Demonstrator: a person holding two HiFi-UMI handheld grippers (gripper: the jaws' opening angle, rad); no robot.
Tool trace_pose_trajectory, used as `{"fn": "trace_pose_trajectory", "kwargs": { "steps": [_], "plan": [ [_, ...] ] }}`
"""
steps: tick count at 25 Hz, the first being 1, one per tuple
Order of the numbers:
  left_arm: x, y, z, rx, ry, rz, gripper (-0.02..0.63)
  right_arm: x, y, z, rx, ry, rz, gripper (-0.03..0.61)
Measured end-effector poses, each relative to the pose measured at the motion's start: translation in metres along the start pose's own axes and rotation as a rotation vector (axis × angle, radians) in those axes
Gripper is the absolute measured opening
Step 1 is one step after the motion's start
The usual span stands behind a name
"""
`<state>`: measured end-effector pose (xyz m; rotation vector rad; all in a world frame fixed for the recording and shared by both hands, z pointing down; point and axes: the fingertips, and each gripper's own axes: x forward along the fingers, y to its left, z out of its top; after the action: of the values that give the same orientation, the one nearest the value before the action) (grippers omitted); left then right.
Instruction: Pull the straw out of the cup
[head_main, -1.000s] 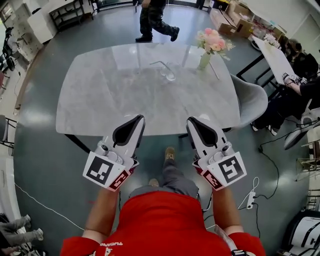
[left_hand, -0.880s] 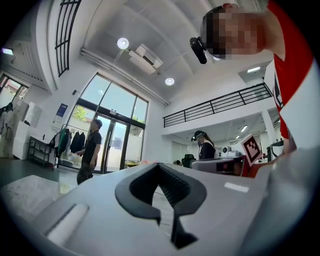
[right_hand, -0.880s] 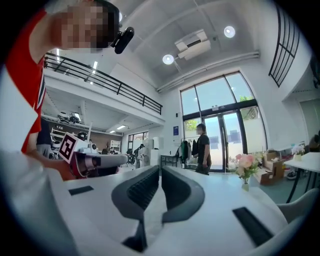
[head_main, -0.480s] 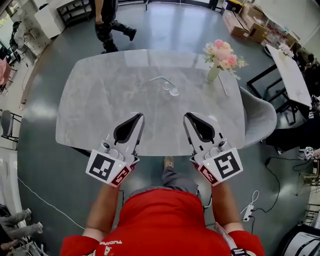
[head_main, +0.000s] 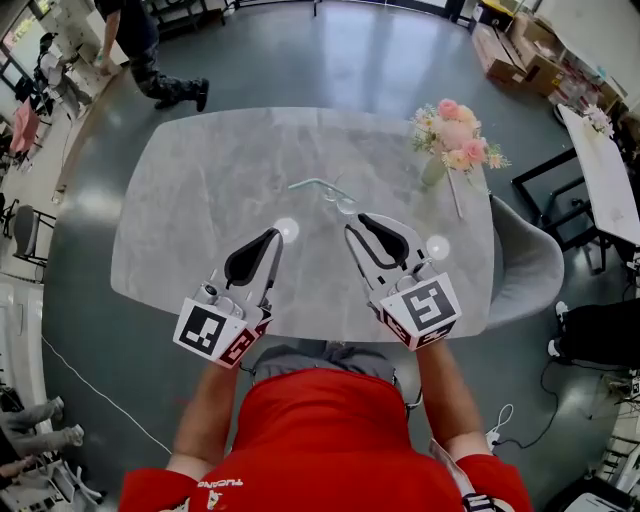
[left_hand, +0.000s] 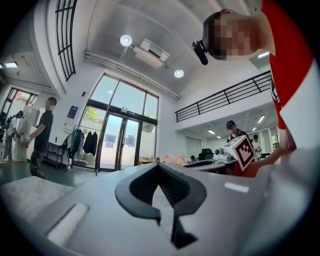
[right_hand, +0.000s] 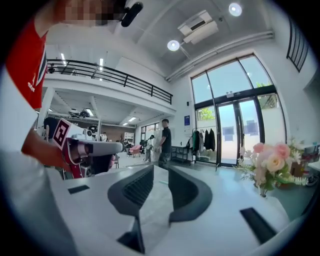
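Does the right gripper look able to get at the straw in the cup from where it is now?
Probably yes. The right gripper, its jaws just now opening with nothing between them, points toward the cup with only bare table in between. The straw sticks out to the left, unblocked.

No legible text or signs.

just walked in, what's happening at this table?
A person in a red shirt holds a gripper in each hand over the grey table. The right gripper, nearest the clear cup and its straw, has just been opening its jaws, with nothing between them. The left gripper is shut and empty. The straw is not yet pulled out.
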<state>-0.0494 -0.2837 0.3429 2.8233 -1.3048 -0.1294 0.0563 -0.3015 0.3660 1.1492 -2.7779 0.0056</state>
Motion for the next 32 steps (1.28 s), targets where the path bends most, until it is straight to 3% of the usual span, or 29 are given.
{"fn": "trace_pose_trajectory", "kwargs": {
  "steps": [11, 18, 22, 28, 32],
  "plan": [
    [0.025, 0.024, -0.02, -0.016, 0.033, -0.015, 0.005, 0.074, -0.032, -0.053, -0.095, 0.181, -0.011, 0.131],
    [0.035, 0.031, -0.034, -0.036, 0.05, -0.064, 0.006, 0.119, -0.052, -0.103, -0.211, 0.367, -0.038, 0.152],
    [0.04, 0.035, -0.042, -0.046, 0.061, -0.082, 0.006, 0.137, -0.056, -0.127, -0.265, 0.451, -0.025, 0.152],
    [0.049, 0.042, -0.053, -0.061, 0.075, -0.092, 0.006, 0.154, -0.056, -0.141, -0.274, 0.488, -0.008, 0.146],
    [0.052, 0.046, -0.057, -0.071, 0.081, -0.094, 0.006, 0.158, -0.061, -0.144, -0.274, 0.498, -0.025, 0.081]
  ]
}}
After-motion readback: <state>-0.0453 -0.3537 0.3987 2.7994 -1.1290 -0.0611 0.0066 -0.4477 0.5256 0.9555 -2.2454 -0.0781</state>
